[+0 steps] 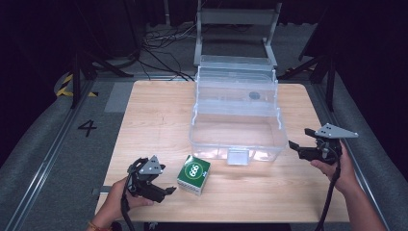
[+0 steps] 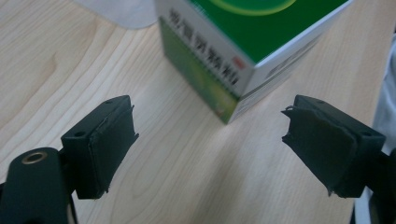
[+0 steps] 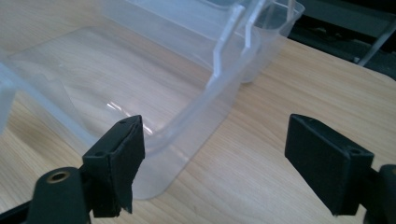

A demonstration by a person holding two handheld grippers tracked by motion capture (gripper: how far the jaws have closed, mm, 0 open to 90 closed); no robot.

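With both grippers released, the left gripper (image 1: 169, 190) should square its 2 jaws on the green box (image 1: 193, 174) lying near the clear bin's (image 1: 235, 144) front while the right gripper (image 1: 294, 146) steadies that bin.

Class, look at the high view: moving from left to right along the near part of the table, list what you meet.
left gripper → green box → clear plastic bin → right gripper

Wooden table (image 1: 159, 120) bears green box (image 1: 193, 174) (near edge), clear bin (image 1: 235, 139).
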